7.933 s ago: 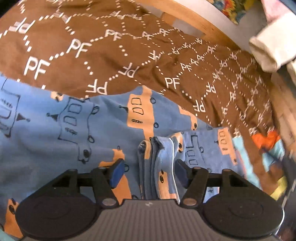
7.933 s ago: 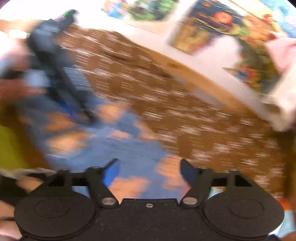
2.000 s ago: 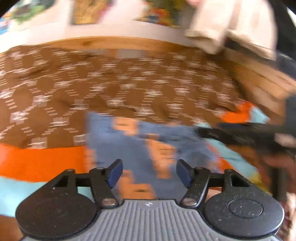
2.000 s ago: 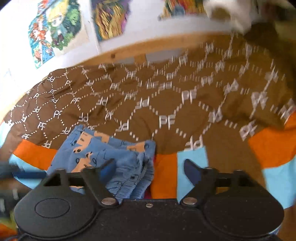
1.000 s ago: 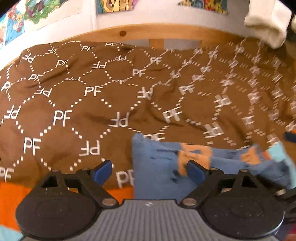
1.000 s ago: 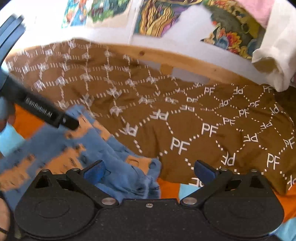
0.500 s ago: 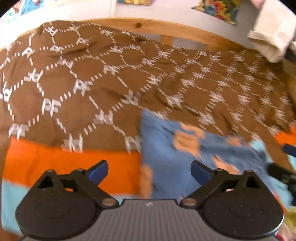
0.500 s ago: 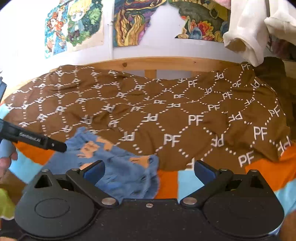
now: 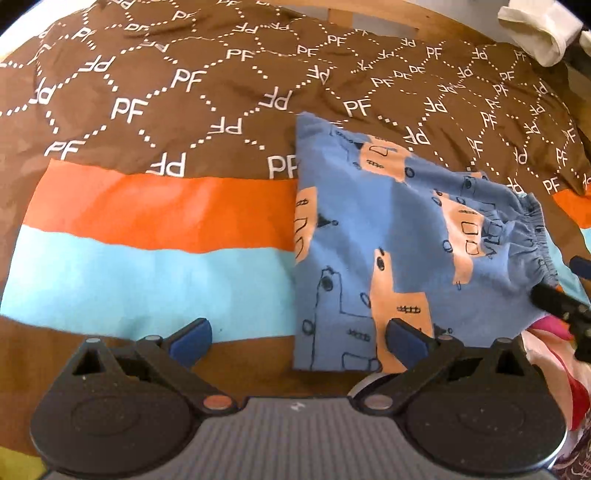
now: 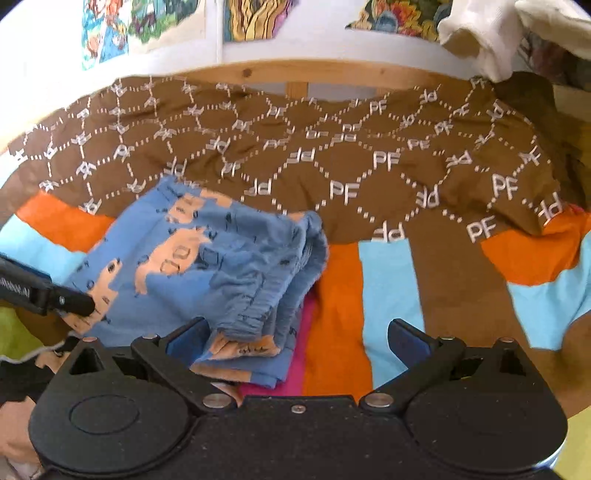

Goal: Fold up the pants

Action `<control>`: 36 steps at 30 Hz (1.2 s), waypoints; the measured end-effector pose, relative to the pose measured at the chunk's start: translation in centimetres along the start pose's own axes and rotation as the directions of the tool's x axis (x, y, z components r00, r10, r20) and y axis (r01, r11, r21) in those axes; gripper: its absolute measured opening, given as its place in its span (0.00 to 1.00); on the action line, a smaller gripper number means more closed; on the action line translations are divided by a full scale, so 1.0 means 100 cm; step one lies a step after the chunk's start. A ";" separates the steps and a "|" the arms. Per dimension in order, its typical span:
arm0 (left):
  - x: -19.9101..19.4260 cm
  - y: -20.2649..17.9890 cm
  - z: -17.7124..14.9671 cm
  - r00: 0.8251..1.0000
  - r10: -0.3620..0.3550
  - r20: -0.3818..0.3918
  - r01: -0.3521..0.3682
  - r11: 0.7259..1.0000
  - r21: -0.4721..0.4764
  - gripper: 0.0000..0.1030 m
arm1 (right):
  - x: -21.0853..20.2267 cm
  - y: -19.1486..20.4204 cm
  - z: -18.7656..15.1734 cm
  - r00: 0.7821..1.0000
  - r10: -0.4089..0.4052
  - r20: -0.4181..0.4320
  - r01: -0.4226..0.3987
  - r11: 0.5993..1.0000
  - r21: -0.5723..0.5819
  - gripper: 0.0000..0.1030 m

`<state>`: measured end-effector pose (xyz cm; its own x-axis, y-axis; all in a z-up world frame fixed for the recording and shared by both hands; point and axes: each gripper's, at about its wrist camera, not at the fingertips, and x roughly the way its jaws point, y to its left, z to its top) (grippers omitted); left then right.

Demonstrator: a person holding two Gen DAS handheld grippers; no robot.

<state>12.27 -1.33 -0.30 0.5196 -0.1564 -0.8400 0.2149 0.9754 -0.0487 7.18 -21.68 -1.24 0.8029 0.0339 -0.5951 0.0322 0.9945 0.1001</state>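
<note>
The blue pants (image 9: 388, 240) with orange vehicle prints lie folded on the bed, their elastic waistband (image 9: 535, 236) at the right end. My left gripper (image 9: 299, 338) hovers over the near left corner of the fold. Its jaws are opening wide; the fold's left edge lies under the gap and the pads press on nothing. In the right wrist view, the bunched waistband (image 10: 273, 280) lies just beyond the left finger (image 10: 188, 336) of my right gripper (image 10: 297, 338). That gripper is open and holds nothing. The left gripper's black finger (image 10: 51, 293) shows at the pants' far side.
The bedspread (image 9: 177, 110) is brown with white "PF" print, plus orange and light-blue stripes. A wooden bed rail (image 10: 332, 79) and postered wall lie behind. A cream garment (image 10: 491, 33) hangs at the top right. Pink cloth (image 10: 295, 354) shows under the pants.
The left gripper's jaws have spread wider, and it has tipped down and closer over the pants' left end. The right wrist view has shifted, with the waistband now nearer its left finger.
</note>
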 end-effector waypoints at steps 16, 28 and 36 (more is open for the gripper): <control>0.000 0.000 -0.003 1.000 0.004 0.009 -0.004 1.000 0.016 1.00 | 0.000 -0.008 -0.010 0.999 0.023 -0.042 -0.018 0.993 0.113 0.99; -0.001 0.002 -0.002 1.000 -0.018 -0.014 0.018 0.999 0.030 1.00 | 0.009 -0.032 0.029 0.982 0.185 0.025 -0.187 0.978 0.088 0.99; -0.005 0.009 0.010 0.992 -0.124 -0.033 0.126 0.991 0.045 1.00 | 0.063 -0.053 0.046 0.900 0.432 -0.054 -0.418 0.893 0.166 0.99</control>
<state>13.01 -0.53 0.60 0.4609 -0.2712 -0.8450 0.3154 0.9400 -0.1297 14.80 -27.20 -1.82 0.7044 0.4653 -0.5361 -0.2085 0.8575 0.4703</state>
